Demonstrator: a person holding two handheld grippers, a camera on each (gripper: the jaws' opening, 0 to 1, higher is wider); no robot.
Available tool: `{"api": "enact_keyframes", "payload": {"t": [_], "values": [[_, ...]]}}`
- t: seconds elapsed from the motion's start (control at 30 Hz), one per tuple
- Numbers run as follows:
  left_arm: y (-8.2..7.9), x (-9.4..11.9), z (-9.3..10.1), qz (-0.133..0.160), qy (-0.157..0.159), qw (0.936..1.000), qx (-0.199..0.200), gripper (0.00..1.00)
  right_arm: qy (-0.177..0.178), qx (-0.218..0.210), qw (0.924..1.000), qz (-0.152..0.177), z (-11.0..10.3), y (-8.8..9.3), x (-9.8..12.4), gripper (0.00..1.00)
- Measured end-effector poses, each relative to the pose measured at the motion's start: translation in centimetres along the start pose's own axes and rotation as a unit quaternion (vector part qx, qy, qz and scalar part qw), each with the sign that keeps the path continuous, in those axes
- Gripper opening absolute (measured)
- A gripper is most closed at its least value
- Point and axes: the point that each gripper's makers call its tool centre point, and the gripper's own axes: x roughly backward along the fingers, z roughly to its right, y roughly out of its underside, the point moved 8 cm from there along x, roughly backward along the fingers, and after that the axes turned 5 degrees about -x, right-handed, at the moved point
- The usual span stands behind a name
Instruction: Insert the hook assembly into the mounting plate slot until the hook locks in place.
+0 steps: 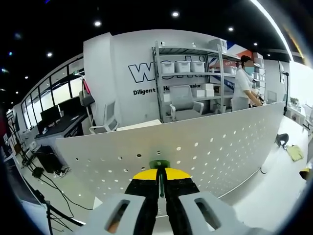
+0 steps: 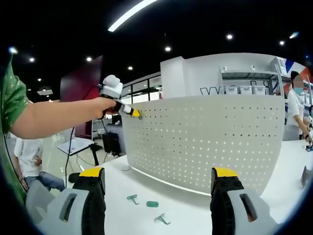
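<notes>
Hook assembly: a small green part sits pinched between the yellow tips of the left gripper, right at the face of the white pegboard mounting plate; contact with a slot cannot be confirmed.
Left gripper, seen from the right gripper view: held up at the plate's upper left corner by the person's bare forearm; its fingers are clenched on the hook.
Right gripper: fingers spread wide apart with nothing between them, low over the tabletop, well apart from the plate.
Spare parts: three green pieces lie on the tabletop in front of the plate, a hook-shaped one, a flat oblong one, and another hook-shaped one.
Risk 1: the hook is tiny against the row of holes; a slight tilt of the left gripper would likely put the tab against solid plate instead of a slot, and it would not lock.
Risk 2: the grip covers most of the part, so a hard push could make it slip or twist in the fingers and drop.
Risk 3: the plate stands upright and nothing braces it; pushing near its top edge may rock or shift it.
Risk 4: raising the right gripper could lose the spare parts from sight.
Surface: white, smooth tabletop, lightly glossy.
Room: open office; desks with monitors at left, grey chair, metal shelving with bins, a standing person in white at right; ceiling spotlights.
</notes>
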Motion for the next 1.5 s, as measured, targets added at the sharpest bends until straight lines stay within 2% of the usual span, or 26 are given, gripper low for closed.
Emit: {"api": "enact_keyframes", "payload": {"t": [0.57, 0.97, 1.5], "values": [[-1.5, -0.2, -0.2, 0.01, -0.002, 0.9999, -0.007, 0.03, 0.001, -0.002, 1.0, -0.001, 0.1, 0.1, -0.1, 0.91], [-1.5, -0.3, -0.2, 0.017, -0.003, 0.9998, -0.005, 0.03, 0.001, -0.004, 1.0, -0.004, 0.1, 0.3, -0.2, 0.9], [-1.0, -0.6, 0.1, 0.006, -0.001, 0.9999, -0.01, 0.03, 0.003, -0.002, 1.0, -0.005, 0.2, 0.3, 0.1, 0.9]]}}
